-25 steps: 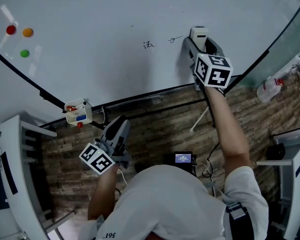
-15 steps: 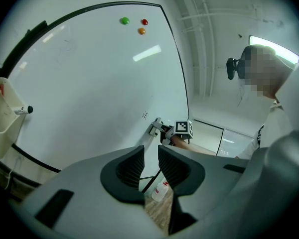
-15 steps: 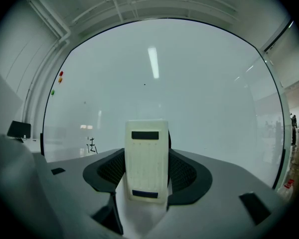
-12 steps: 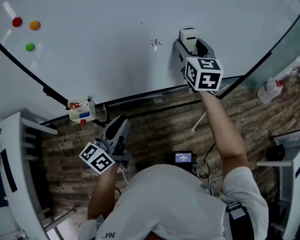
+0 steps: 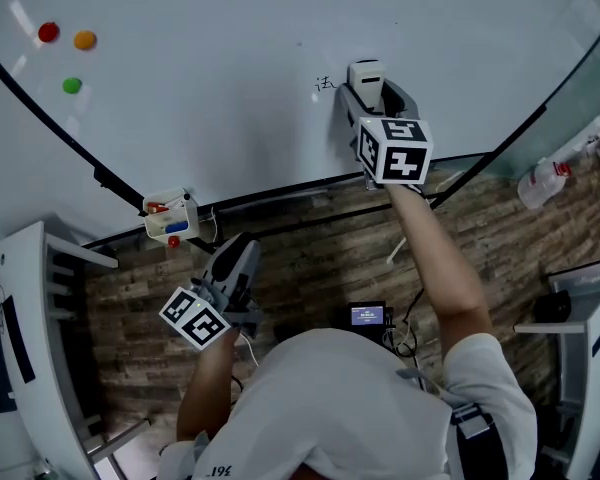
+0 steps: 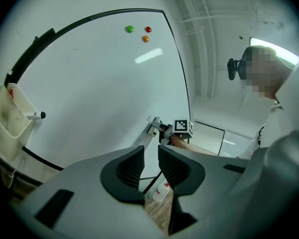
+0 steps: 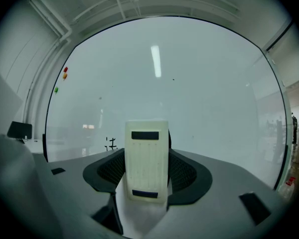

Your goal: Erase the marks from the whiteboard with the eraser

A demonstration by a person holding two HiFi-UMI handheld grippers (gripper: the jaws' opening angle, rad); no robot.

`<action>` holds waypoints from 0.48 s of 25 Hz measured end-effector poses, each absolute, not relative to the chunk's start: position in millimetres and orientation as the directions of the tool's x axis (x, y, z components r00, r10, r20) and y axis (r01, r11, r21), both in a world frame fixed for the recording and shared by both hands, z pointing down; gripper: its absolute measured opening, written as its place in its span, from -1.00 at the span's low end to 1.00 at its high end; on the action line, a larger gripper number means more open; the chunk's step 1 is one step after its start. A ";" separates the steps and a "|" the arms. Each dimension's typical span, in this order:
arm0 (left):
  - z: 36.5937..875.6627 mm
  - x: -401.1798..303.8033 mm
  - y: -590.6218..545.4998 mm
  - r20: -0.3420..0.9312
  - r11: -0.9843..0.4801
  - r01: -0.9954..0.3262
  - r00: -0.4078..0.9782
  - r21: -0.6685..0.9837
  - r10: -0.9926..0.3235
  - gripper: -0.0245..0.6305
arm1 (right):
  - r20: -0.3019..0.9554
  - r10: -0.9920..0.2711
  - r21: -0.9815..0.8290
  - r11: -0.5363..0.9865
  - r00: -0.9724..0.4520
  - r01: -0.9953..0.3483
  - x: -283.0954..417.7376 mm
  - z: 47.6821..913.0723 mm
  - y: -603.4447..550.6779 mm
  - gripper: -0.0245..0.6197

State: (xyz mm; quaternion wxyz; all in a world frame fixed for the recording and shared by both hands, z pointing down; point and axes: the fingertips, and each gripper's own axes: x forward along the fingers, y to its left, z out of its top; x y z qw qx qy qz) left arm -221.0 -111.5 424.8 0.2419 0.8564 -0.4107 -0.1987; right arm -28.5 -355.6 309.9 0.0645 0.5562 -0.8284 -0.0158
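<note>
**Eraser on the board, one mark just beside it**

The right hand-held gripper is clamped on the cream eraser, one jaw on each long side, and holds it against the whiteboard. In the right gripper view the eraser stands upright between the jaws, with a dark strip near its top and another near its bottom. A small black written mark sits on the board just left of the eraser, close to it but not under it.

The left hand-held gripper hangs low, well apart from the board, over the wood-plank floor. Its jaws stand a narrow gap apart with nothing between them.

Far off at the board's upper left are three round magnets: red, orange and green. A cream holder box hangs at the board's lower edge, with red and blue items inside. A plastic bottle lies to the right past the board's frame. On the floor near the person's body sits a small device with a lit screen. A white frame stands at the left.
</note>
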 end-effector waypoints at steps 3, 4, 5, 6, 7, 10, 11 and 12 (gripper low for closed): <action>426.8 -229.0 -108.4 -0.139 -0.541 -0.610 0.580 0.579 -0.803 -0.69 | 0.088 -0.926 0.079 0.373 -0.366 -0.924 -30.7 309.7 -354.1 -0.08; 427.3 -231.2 -107.9 -0.138 -0.540 -0.609 0.580 0.581 -0.803 -0.69 | 0.089 -0.926 0.071 0.374 -0.368 -0.925 -32.7 309.9 -353.5 -0.08; 427.6 -233.0 -107.6 -0.138 -0.541 -0.608 0.581 0.582 -0.802 -0.69 | 0.090 -0.925 0.063 0.376 -0.370 -0.924 -35.6 310.2 -352.9 -0.08; 427.6 -234.5 -107.4 -0.139 -0.542 -0.606 0.583 0.582 -0.801 -0.69 | 0.090 -0.924 0.056 0.378 -0.372 -0.924 -38.8 310.4 -352.3 -0.08; 427.4 -235.5 -107.3 -0.140 -0.544 -0.604 0.585 0.582 -0.799 -0.69 | 0.089 -0.924 0.050 0.377 -0.372 -0.925 -41.8 310.5 -351.6 -0.08; 428.3 -239.2 -107.8 -0.140 -0.550 -0.600 0.592 0.581 -0.793 -0.69 | 0.083 -0.927 0.031 0.368 -0.365 -0.929 -48.2 311.2 -350.4 -0.08; 429.2 -241.4 -108.2 -0.139 -0.550 -0.599 0.594 0.582 -0.793 -0.69 | 0.082 -0.928 0.027 0.367 -0.363 -0.930 -50.4 311.8 -350.2 -0.08; 430.1 -243.8 -108.3 -0.137 -0.550 -0.599 0.594 0.582 -0.792 -0.69 | 0.082 -0.928 0.026 0.366 -0.363 -0.930 -52.7 312.3 -349.9 -0.08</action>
